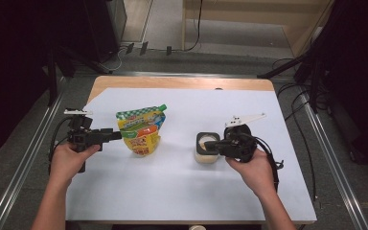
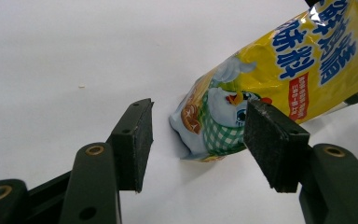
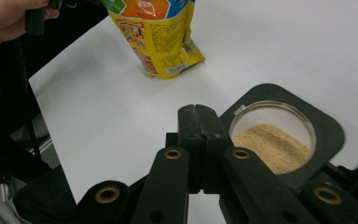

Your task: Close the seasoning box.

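- Two grippers work over a white sheet (image 1: 182, 182) that covers a wooden table (image 1: 172, 82) in the high view; bare wood shows as a strip along the far edge. Grey floor lies around the table, with metal rails down both sides, dark curtains to left and right, cables on the floor at the far end and on the right, and pale wooden furniture at the top.
- Also in the high view, the left gripper (image 1: 116, 135) points at a yellow pouch (image 1: 141, 129) standing left of centre. The right gripper (image 1: 210, 144) sits over a jar (image 1: 206, 148) with a black square rim, right of centre, well apart from the pouch.
- From the left gripper view, the left gripper (image 2: 198, 133) has its jaws standing apart, neither wide nor narrow, with a corner of the pouch (image 2: 279, 70) between them. The right-hand pad looks close against the pouch, but I cannot tell whether it touches. Plain white sheet (image 2: 74, 46) lies behind.
- From the right gripper view, the right gripper (image 3: 196, 122) has its jaws fully closed, pad against pad, with nothing between them. The open jar (image 3: 284, 135), holding tan powder (image 3: 270, 147), lies just beside the tips. The pouch (image 3: 161, 44) stands farther off, beyond the white sheet (image 3: 121, 121), and a dark floor shows past the sheet's left edge.
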